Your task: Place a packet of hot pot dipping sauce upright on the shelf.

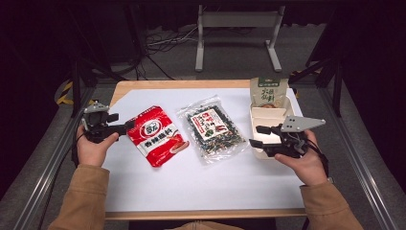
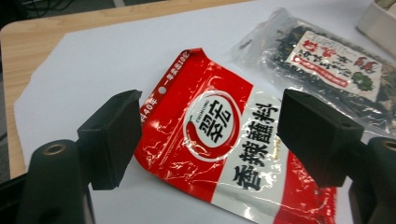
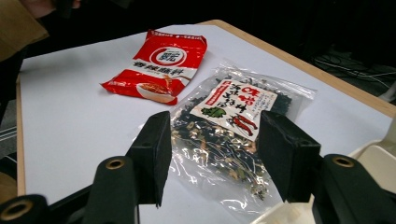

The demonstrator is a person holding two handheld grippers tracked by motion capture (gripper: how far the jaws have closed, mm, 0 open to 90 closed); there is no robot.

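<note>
A red and white seasoning packet (image 1: 156, 135) (image 2: 219, 140) (image 3: 159, 64) lies flat left of centre on the white sheet. My left gripper (image 1: 128, 126) (image 2: 208, 140) is open just at the packet's left edge, jaws either side of its upper end. A clear bag of dark dried mix with a red and white label (image 1: 214, 128) (image 2: 327, 60) (image 3: 224, 130) lies at centre. My right gripper (image 1: 255, 136) (image 3: 212, 158) is open at the bag's right edge, above the beige tray (image 1: 268, 116). A green and white pouch (image 1: 268, 92) leans in the tray's far end.
The white sheet (image 1: 191, 182) covers most of the wooden table (image 1: 158, 85). Metal rails run along both sides. A grey stand (image 1: 237, 33) and cables sit on the floor beyond the table.
</note>
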